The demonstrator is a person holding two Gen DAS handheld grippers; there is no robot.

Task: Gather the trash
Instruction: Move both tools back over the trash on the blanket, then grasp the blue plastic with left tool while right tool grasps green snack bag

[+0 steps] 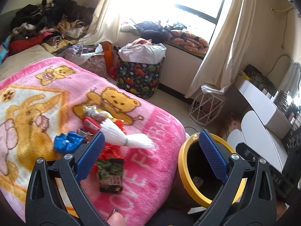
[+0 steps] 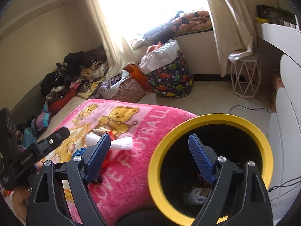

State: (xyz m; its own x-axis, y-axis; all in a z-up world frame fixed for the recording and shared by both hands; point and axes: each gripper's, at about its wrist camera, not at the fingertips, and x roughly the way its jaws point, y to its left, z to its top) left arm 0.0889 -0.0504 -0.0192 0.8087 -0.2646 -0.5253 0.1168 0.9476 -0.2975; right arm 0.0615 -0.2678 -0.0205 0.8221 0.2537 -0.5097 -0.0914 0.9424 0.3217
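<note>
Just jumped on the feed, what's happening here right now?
A person is clearing trash off a pink blanket into a yellow-rimmed bin beside the bed. Both grippers are open and hold nothing: the right gripper is over the bin's edge, where some trash already lies at the bottom. The left gripper faces what remains: a white tassel bundle, a blue scrap, red wrappers and a dark snack packet.

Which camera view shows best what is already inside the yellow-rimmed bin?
The right wrist view. It looks straight down into the yellow-rimmed bin, so a white crumpled piece shows at its dark bottom. The left wrist view shows the bin from the side, partly behind a gripper finger, with only a pale scrap inside.
</note>
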